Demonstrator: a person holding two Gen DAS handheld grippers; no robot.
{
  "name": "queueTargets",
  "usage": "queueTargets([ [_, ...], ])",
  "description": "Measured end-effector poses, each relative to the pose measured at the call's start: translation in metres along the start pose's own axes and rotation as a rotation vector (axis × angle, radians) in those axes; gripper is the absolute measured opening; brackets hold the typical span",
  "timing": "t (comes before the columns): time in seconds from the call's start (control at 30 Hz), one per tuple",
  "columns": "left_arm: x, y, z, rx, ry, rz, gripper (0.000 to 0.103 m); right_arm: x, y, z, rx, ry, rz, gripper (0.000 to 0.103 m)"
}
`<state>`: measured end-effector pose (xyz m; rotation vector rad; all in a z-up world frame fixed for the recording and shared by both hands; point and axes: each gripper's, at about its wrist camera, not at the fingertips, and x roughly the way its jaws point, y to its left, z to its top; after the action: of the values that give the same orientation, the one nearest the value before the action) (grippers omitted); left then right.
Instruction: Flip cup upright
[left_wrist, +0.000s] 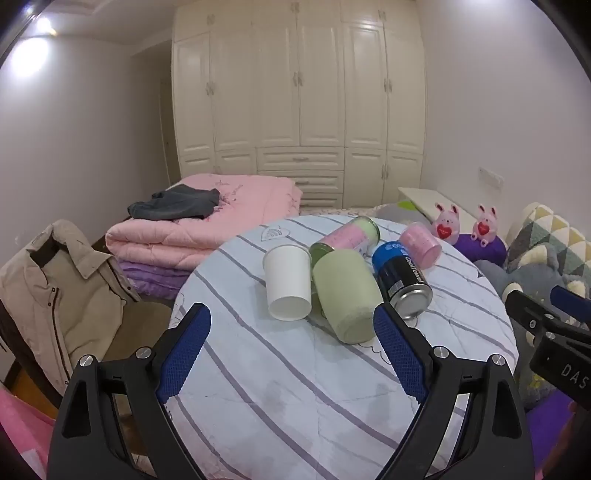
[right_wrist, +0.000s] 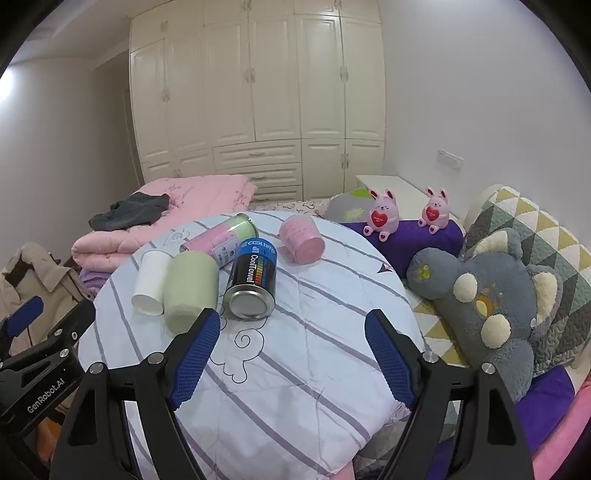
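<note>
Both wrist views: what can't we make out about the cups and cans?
- White cup: open end faces away in both views; inside unseen.
- Green cup: only its closed end faces the cameras; mouth hidden. Right view: left jaw covers its near edge.
- Pink-green can: lower part hidden behind the green cup; label too small to read.
- Pink cup: print too small.
- Black can: far end unseen.

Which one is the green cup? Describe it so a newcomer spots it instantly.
Find the round table under a white cloth with purple stripes. In the cluster of toppled containers on it, the matte pale-green cup lies on its side between the white paper cup and the blue-and-black metal can. It is the only plain green, unlabelled one, widest of its neighbours.
</note>
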<state>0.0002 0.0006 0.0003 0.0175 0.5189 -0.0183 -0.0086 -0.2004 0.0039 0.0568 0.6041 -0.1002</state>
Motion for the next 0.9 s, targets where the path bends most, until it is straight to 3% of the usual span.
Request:
queueTargets([
  [0.9, -0.011, -0.006, 0.011, 0.014, -0.032, -0.005, 0.092, -0.004, 0.003, 0.0, -0.013, 0.018, -0.004, 0.082],
])
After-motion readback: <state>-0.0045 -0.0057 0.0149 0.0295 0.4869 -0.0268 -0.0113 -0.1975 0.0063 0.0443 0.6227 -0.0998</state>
